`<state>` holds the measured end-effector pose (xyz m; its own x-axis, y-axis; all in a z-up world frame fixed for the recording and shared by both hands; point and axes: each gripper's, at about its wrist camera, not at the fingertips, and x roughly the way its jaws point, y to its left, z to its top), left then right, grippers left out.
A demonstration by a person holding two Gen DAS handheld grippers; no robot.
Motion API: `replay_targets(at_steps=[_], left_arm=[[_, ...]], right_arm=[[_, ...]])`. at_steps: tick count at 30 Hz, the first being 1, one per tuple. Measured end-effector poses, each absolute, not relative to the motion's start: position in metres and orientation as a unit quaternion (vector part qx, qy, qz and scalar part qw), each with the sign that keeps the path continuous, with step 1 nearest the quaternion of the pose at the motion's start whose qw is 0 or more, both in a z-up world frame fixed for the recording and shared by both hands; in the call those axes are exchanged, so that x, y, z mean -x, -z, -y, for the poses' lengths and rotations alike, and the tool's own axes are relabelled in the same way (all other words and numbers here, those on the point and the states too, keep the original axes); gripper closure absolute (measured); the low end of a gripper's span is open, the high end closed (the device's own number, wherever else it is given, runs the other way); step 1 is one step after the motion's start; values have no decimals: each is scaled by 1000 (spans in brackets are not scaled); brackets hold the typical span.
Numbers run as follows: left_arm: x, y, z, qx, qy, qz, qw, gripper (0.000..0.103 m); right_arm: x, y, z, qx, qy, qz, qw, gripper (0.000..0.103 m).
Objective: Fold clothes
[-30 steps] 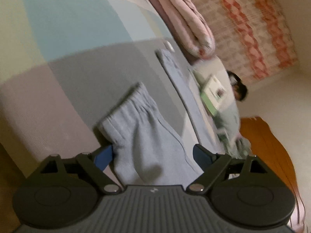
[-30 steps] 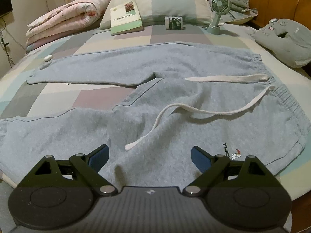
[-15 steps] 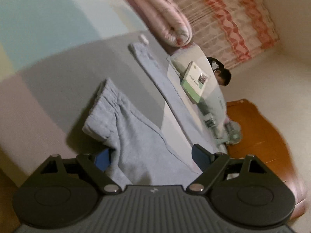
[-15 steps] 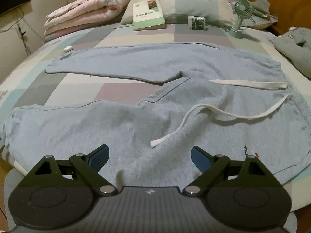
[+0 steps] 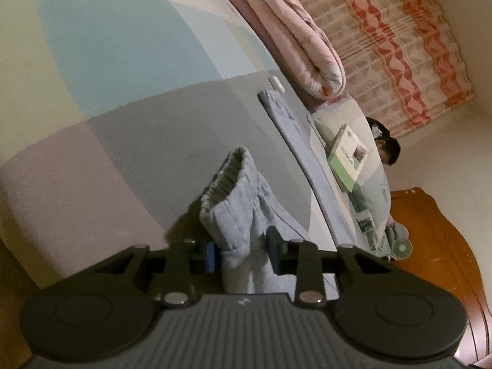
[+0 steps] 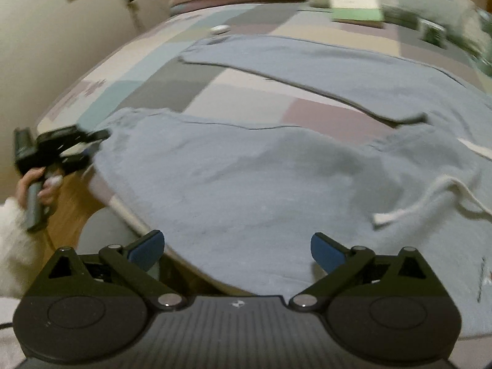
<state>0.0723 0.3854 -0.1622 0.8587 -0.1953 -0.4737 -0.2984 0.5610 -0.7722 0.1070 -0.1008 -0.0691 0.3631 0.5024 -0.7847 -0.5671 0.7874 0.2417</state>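
Observation:
Light blue sweatpants (image 6: 246, 178) lie spread on the bed, with a white drawstring (image 6: 430, 196) at the right. The near leg's cuff (image 5: 233, 184) stands bunched up between the blue pads of my left gripper (image 5: 241, 250), whose jaws are closing on it. In the right wrist view the left gripper (image 6: 89, 150) sits at that cuff on the bed's left edge, held by a hand (image 6: 40, 184). My right gripper (image 6: 235, 249) hovers over the near leg with its jaws opening wide, gripping nothing. The far leg (image 6: 307, 61) lies flat.
A rolled pink quilt (image 5: 301, 46), a pillow with a green-and-white book (image 5: 347, 156), a small fan (image 5: 401, 247) and a wooden headboard (image 5: 446, 246) line the bed's far end. A person's head (image 5: 387, 150) shows behind the pillow. A small white object (image 6: 220, 29) lies near the far cuff.
The left jaws have come together on the cuff, which now stands bunched between them. The right gripper has swung left over the near leg, bringing the left gripper into its view.

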Motion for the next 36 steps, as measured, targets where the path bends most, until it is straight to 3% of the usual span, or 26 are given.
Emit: replay_targets(at_steps=[1,2,3,15,18,20,22,23,25,26,36], left_arm=[[-74,160,-384,461,-34,-267,846,77],[-74,158,-383,453,-39,-270,849,88],[-72,155,-383,442,-47,-271,854,92],[-45,116,-407,363,-93,-271,887,93],[-43,124,-411,360,-109,-303,875,83],[-33,123,-416,352,-137,-301,876,87],[-26,114,-423,338,-152,-295,881,84],[-23,109,-426,332,-154,-293,883,81],[-25,99,-430,319,-144,-295,889,62],[-30,94,-429,309,-139,-299,892,59],[-121,100,-414,213,-76,-357,906,48]], right_arm=[[-105,68,97,42,-326,-461,824,0],[-104,68,94,48,-326,-460,824,0],[-104,68,93,52,-324,-461,825,0],[-108,69,101,49,-290,-464,836,0],[-109,71,101,52,-287,-466,836,0],[-110,71,101,53,-286,-466,836,0],[-112,72,101,51,-286,-466,836,0],[-113,72,101,49,-286,-466,836,0],[-115,73,101,47,-286,-467,836,0],[-115,73,100,46,-286,-466,836,0],[-113,69,96,48,-287,-460,839,0]])
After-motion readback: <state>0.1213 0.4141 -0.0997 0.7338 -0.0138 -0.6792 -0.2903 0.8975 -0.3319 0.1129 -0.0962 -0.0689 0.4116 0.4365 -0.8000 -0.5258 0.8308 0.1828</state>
